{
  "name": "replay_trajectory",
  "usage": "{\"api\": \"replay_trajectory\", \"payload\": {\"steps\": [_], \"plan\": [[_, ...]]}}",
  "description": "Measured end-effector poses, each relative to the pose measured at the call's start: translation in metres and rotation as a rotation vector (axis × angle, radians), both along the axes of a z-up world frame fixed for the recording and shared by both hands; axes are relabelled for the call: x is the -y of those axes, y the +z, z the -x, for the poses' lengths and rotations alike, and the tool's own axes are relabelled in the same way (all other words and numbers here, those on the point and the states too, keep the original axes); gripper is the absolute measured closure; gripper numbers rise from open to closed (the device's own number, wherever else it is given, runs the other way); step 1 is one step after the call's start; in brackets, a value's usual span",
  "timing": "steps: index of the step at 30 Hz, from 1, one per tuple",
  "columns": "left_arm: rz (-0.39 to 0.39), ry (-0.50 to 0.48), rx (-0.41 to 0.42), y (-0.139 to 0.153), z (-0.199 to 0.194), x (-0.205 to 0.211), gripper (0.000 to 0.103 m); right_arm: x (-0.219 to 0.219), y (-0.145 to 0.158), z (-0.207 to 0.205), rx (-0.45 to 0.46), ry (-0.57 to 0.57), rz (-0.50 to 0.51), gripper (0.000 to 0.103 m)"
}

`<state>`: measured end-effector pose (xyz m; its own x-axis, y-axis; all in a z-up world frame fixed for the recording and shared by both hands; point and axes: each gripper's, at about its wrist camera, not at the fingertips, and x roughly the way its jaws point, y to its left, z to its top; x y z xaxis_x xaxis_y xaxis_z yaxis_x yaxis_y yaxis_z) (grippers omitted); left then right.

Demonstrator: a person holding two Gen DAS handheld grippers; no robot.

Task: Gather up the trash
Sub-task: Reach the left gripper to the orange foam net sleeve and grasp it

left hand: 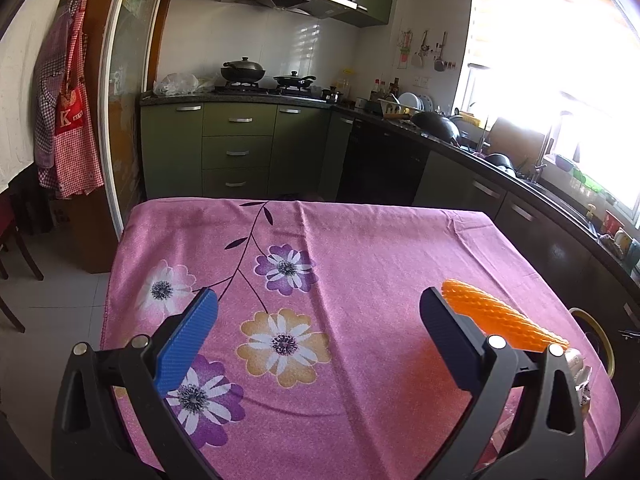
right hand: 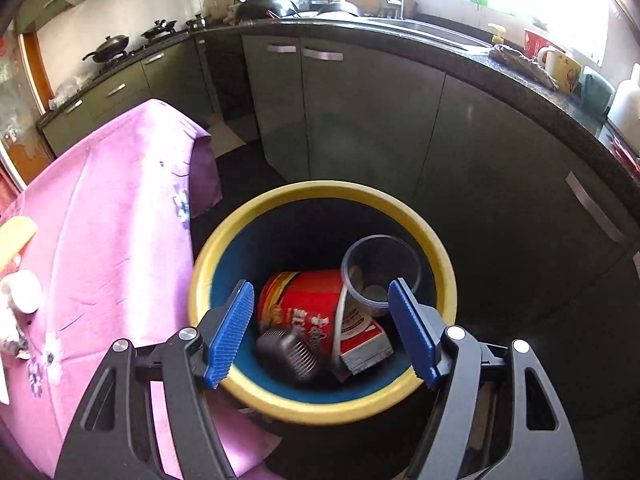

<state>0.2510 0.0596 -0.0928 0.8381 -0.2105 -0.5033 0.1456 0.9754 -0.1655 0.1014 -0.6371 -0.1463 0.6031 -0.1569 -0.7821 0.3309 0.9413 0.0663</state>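
Observation:
My left gripper (left hand: 318, 300) is open and empty above the pink flowered tablecloth (left hand: 360, 240). An orange foam fruit net (left hand: 500, 316) lies on the cloth just right of its right finger, with a crumpled silver wrapper (left hand: 580, 372) near the table's right edge. My right gripper (right hand: 322, 308) is open and empty directly over a yellow-rimmed trash bin (right hand: 280, 400) on the floor beside the table. In the bin lie a red instant-noodle cup (right hand: 304, 308), a clear plastic cup (right hand: 380, 268) and a dark ribbed piece (right hand: 288, 352). The orange net (right hand: 16, 236) and a white piece (right hand: 24, 292) show at the left edge.
The bin's rim (left hand: 600, 340) shows past the table's right edge. Green kitchen cabinets (left hand: 240, 152) stand behind the table, with a stove and pans (left hand: 244, 70). A dark counter with a sink (right hand: 420, 24) and mugs (right hand: 560, 68) runs behind the bin. Aprons (left hand: 68, 120) hang at the left.

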Motion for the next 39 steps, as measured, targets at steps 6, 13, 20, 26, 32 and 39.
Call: {"api": "replay_trajectory", "payload": {"steps": [6, 13, 20, 26, 32, 39], "plan": [[0.024, -0.056, -0.021, 0.012, 0.008, 0.006, 0.007, -0.036, 0.014, 0.029, 0.052, 0.044, -0.018, 0.030], [-0.005, -0.234, -0.041, 0.036, 0.048, 0.025, 0.007, -0.067, 0.024, 0.045, 0.087, 0.120, -0.040, 0.029], [-0.009, -0.321, -0.115, 0.049, 0.086, 0.038, 0.007, -0.088, 0.021, 0.047, 0.092, 0.176, -0.057, 0.028], [0.012, -0.307, -0.246, 0.046, 0.098, 0.048, 0.007, -0.091, 0.018, 0.048, 0.091, 0.191, -0.049, 0.028], [0.057, -0.320, -0.454, 0.052, 0.064, 0.078, 0.007, -0.090, 0.021, 0.057, 0.109, 0.194, -0.047, 0.028], [-0.057, -0.289, -0.605, 0.045, -0.010, 0.142, 0.007, -0.081, 0.019, 0.073, 0.123, 0.178, -0.055, 0.027]]}}
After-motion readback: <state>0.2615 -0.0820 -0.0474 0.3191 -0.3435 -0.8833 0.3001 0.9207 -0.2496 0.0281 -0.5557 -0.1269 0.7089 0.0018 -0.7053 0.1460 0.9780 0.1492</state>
